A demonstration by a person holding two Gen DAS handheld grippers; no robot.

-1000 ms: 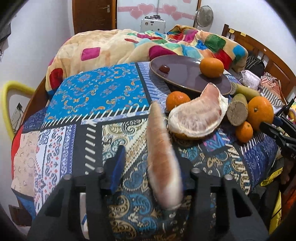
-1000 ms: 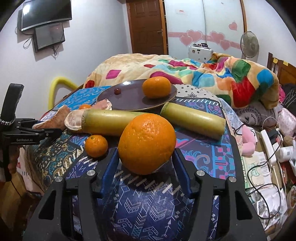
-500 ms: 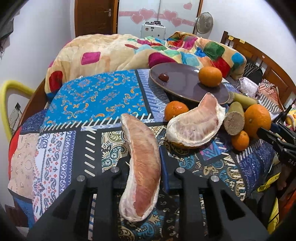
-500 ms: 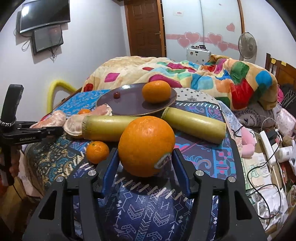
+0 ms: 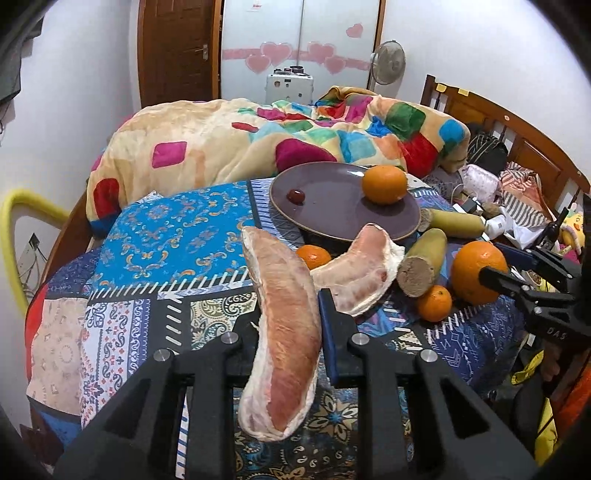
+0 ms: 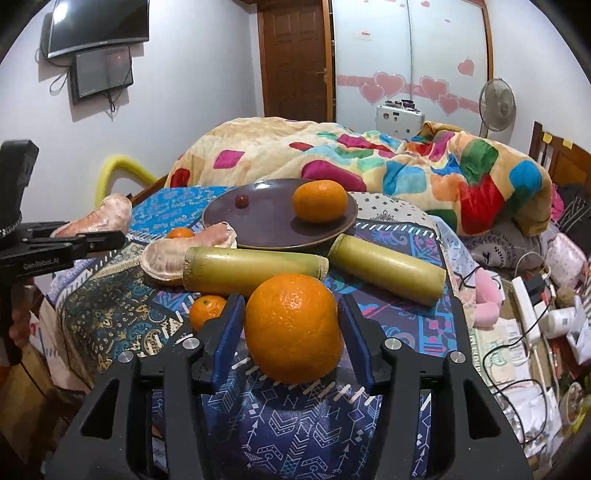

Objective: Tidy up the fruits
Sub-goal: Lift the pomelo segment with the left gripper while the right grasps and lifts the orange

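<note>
White walls enclose a bedroom where a brown wooden door (image 6: 295,55) stands at top centre beside frosted wardrobe panels with pink hearts (image 6: 410,66), a wall-mounted television (image 6: 98,22) hangs upper left, and a standing fan (image 6: 496,105) sits right.

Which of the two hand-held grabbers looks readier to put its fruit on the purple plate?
Probably the left gripper: it is shut on the pomelo segment. The right gripper is closing around the big orange, which looks to be resting on the cloth.
</note>
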